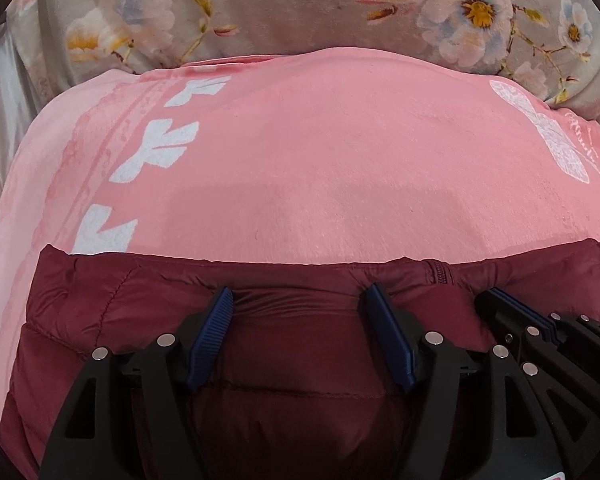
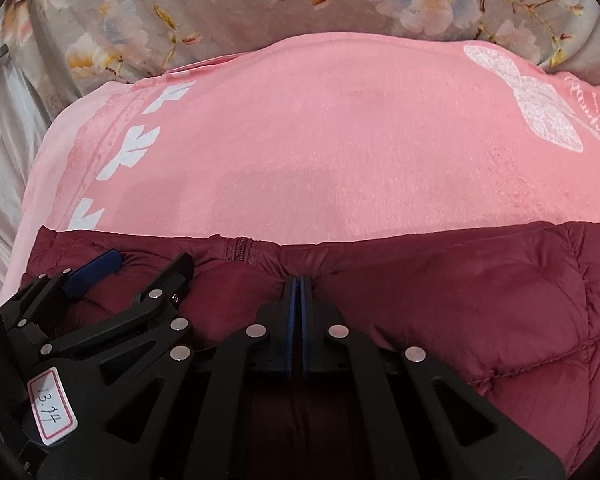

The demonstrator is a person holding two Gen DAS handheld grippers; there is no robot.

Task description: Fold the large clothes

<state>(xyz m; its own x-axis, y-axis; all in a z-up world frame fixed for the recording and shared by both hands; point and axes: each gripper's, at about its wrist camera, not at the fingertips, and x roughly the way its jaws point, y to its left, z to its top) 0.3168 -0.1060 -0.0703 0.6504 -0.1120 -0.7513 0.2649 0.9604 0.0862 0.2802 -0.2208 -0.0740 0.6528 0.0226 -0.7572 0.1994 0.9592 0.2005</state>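
A dark red quilted puffer jacket lies on a pink blanket, its zipper at the far edge. My left gripper is open, its blue fingers pressing down on the jacket fabric near that edge. My right gripper is shut, pinching a fold of the jacket just right of the zipper. Each gripper shows in the other's view: the right one beside the left, the left one at the lower left.
The pink blanket has white leaf prints and a white butterfly print. Beyond it lies a grey floral bedcover. Pale fabric shows at the far left.
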